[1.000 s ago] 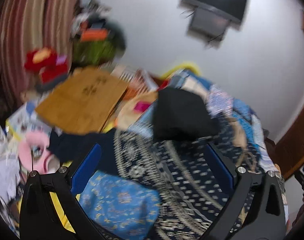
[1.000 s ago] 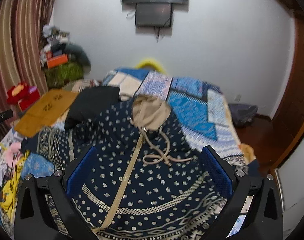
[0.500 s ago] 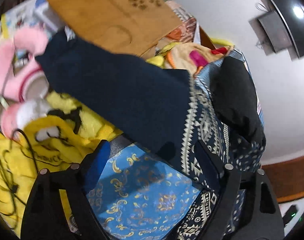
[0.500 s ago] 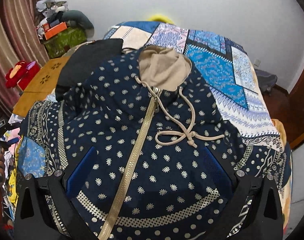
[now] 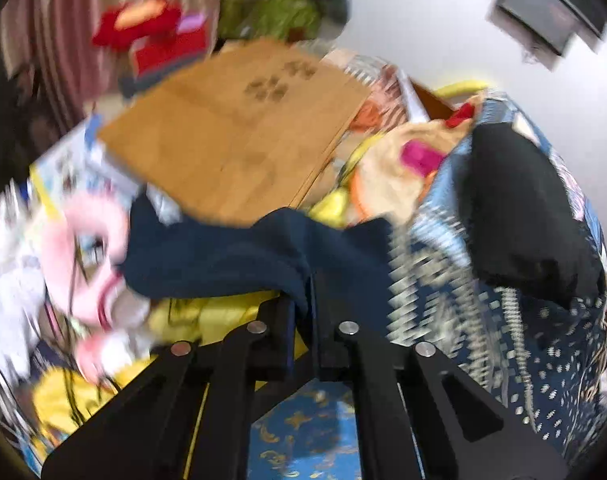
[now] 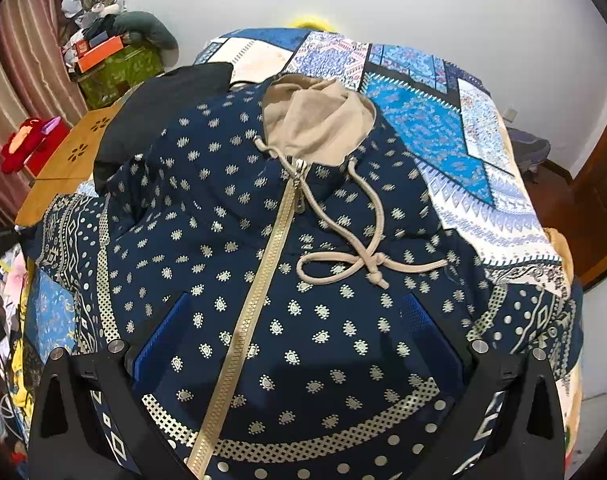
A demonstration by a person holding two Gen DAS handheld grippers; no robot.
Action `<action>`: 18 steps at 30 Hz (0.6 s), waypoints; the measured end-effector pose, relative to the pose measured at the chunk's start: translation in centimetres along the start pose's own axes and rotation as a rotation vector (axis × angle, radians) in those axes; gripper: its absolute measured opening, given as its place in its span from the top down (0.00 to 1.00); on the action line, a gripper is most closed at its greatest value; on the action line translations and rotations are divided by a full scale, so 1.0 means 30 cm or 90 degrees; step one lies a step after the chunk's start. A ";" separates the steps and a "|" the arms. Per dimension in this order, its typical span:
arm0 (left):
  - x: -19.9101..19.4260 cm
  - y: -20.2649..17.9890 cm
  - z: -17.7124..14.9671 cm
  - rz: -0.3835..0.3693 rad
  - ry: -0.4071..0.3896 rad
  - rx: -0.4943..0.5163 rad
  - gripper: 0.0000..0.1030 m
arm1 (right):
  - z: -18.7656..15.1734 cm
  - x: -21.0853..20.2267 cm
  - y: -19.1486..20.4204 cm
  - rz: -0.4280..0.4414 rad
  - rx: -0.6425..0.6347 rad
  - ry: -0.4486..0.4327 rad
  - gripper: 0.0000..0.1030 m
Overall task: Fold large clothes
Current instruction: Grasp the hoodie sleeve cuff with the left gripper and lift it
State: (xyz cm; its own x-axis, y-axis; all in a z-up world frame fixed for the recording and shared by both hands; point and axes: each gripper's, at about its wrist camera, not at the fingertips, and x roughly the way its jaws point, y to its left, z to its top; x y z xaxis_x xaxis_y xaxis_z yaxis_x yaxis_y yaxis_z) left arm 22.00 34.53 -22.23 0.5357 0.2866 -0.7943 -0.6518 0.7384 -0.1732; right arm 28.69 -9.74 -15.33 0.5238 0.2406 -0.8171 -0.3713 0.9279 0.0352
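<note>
1. Bed [image 6: 475,184] with the patchwork cover takes up most of the room.
2. Navy dotted hoodie [image 6: 231,240] lies zipped on the bed, hood end farthest from the tongs.
3. Right tongs [image 6: 299,344] hang wide open above the hoodie's hem.
4. Left tongs [image 5: 303,304] are clamped on the hoodie's plain navy sleeve [image 5: 223,256] off the bed's edge.

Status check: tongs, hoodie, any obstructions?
Left tongs shut on hoodie sleeve. Right tongs open over hoodie. Black garment overlaps its shoulder.
</note>
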 end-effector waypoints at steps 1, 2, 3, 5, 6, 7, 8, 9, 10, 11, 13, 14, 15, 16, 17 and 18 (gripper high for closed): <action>-0.028 -0.034 0.020 -0.003 -0.020 0.020 0.96 | 0.003 -0.010 0.000 -0.003 -0.002 -0.005 0.00; -0.077 -0.081 0.039 -0.008 -0.049 0.046 0.96 | 0.005 -0.022 -0.001 -0.006 -0.004 -0.011 0.00; -0.116 -0.111 0.050 -0.016 -0.068 0.064 0.96 | 0.008 -0.036 -0.001 -0.011 -0.007 -0.018 0.00; -0.181 -0.187 0.074 -0.040 -0.099 0.096 0.97 | 0.011 -0.057 0.001 -0.018 -0.014 -0.030 0.00; -0.221 -0.231 0.081 -0.064 -0.116 0.113 0.97 | 0.012 -0.070 0.002 -0.021 -0.019 -0.038 0.00; -0.257 -0.274 0.085 -0.085 -0.130 0.127 0.97 | 0.013 -0.083 0.004 -0.025 -0.023 -0.046 0.00; -0.292 -0.316 0.087 -0.103 -0.142 0.142 0.97 | 0.013 -0.094 0.004 -0.028 -0.026 -0.053 0.00; -0.330 -0.362 0.085 -0.123 -0.153 0.159 0.97 | 0.014 -0.106 0.004 -0.031 -0.029 -0.060 0.00; -0.362 -0.402 0.080 -0.142 -0.161 0.174 0.97 | 0.013 -0.116 0.004 -0.033 -0.031 -0.066 0.00; -0.387 -0.451 0.074 -0.162 -0.167 0.188 0.97 | 0.014 -0.126 0.002 -0.033 -0.035 -0.071 0.00; -0.430 -0.550 0.049 -0.208 -0.168 0.218 0.97 | 0.011 -0.142 0.000 -0.036 -0.039 -0.079 0.00; -0.445 -0.602 0.028 -0.234 -0.161 0.234 0.97 | 0.011 -0.149 -0.003 -0.039 -0.042 -0.083 0.00; -0.451 -0.634 0.012 -0.250 -0.153 0.244 0.97 | 0.007 -0.155 -0.006 -0.043 -0.045 -0.086 0.00; -0.454 -0.679 -0.009 -0.269 -0.139 0.258 0.97 | 0.003 -0.161 -0.008 -0.045 -0.047 -0.088 0.00; -0.447 -0.730 -0.038 -0.286 -0.119 0.277 0.97 | 0.000 -0.167 -0.012 -0.047 -0.048 -0.090 0.00; -0.441 -0.771 -0.070 -0.293 -0.106 0.292 0.97 | -0.004 -0.172 -0.018 -0.047 -0.049 -0.091 0.00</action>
State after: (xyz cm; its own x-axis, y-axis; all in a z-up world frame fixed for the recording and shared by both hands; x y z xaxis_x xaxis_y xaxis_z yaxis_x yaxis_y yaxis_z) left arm 28.86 12.38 -8.93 0.8041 -0.0570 -0.5917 -0.0621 0.9819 -0.1790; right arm 26.10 -11.51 -11.21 0.6539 0.2153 -0.7253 -0.3817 0.9216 -0.0706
